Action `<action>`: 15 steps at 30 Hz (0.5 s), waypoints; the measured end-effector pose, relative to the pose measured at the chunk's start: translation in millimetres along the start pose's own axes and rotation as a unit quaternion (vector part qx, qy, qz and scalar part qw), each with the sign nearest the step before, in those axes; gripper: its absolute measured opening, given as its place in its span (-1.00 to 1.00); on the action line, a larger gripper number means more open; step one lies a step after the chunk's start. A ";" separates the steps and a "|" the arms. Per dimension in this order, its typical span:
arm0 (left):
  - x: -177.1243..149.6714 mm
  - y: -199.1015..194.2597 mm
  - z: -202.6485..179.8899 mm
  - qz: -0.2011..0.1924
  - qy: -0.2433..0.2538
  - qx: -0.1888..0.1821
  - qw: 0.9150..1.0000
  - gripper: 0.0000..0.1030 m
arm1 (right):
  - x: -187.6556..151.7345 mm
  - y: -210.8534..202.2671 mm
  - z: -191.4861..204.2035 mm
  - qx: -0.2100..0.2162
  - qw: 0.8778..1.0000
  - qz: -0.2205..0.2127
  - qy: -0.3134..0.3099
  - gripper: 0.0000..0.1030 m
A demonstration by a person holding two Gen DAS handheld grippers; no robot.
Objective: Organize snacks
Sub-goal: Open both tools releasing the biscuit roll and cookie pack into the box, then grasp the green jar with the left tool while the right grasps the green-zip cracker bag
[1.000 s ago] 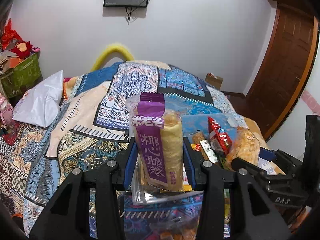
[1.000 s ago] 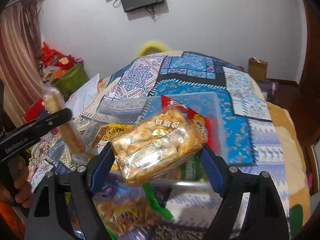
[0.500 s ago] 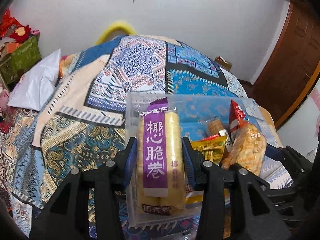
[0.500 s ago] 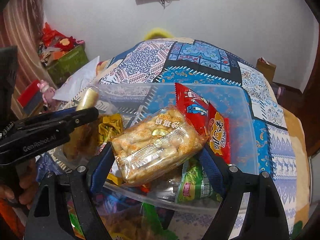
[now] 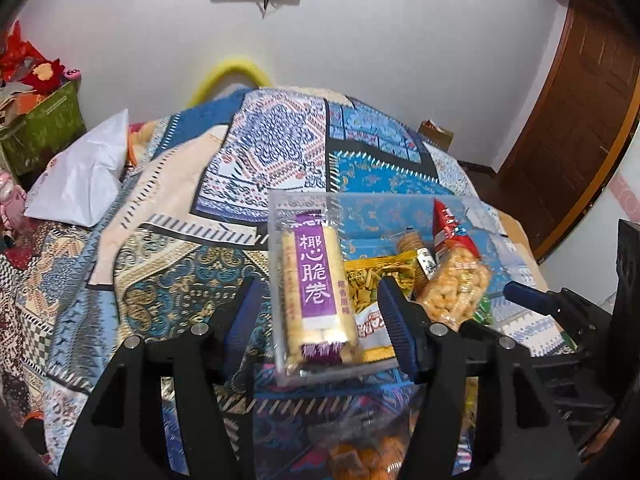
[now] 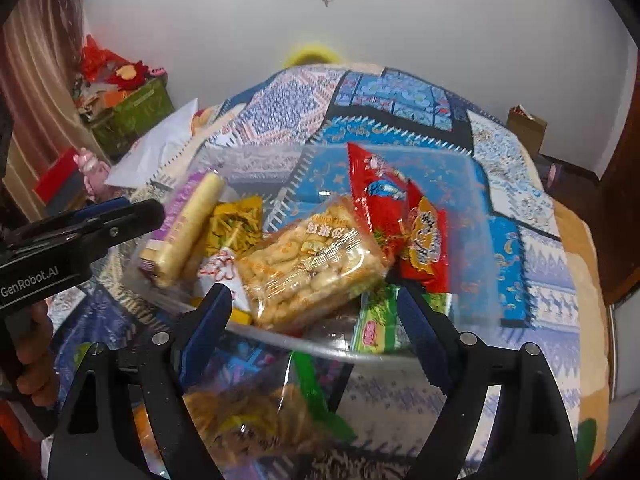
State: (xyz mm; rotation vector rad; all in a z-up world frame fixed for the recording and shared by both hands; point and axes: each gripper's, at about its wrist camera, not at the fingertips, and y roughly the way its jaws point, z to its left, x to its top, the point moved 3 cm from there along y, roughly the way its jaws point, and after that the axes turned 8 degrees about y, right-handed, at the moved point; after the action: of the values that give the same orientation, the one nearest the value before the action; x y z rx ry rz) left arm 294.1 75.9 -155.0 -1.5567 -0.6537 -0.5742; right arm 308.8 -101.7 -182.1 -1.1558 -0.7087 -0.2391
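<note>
On the quilted bed (image 5: 168,288), the clear bin (image 6: 472,208) lies straight ahead of both spread claws, the left claw (image 5: 320,316) bracketing the purple roll pack (image 5: 316,284) lengthwise, the right claw (image 6: 316,316) flanking the cracker bag (image 6: 308,260).

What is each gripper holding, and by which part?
Nothing. The left gripper and right gripper are open; the purple pack and puff bag lie in the bin.

Both fisheye views look forward along their tools, tilted down over the quilted bed (image 5: 256,168) toward the white far wall (image 6: 440,32). The left view sits close at the clear snack bin's (image 5: 280,208) left end, the right view close at its near rim (image 6: 320,350). Each catches the other tool at its frame edge.
</note>
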 end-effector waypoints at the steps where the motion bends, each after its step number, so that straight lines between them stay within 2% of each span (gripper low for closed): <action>1: -0.3 -6.2 1.1 -0.002 -0.002 0.000 1.000 0.21 | 0.4 -5.2 0.3 0.001 1.000 -0.003 0.001 0.61; 8: -13.5 -54.0 4.2 -0.025 0.018 0.021 0.999 0.34 | -4.0 -49.5 5.2 0.006 0.999 -0.038 0.001 0.63; 15: -47.4 -76.8 16.1 -0.014 0.028 0.038 0.999 0.42 | -19.5 -56.9 16.4 -0.002 0.999 -0.032 -0.012 0.64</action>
State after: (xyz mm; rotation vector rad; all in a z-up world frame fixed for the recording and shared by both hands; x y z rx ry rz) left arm 206.2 92.2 -134.9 -1.4572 -0.6490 -0.6039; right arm 258.1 -113.7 -147.9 -1.1432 -0.7664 -0.2807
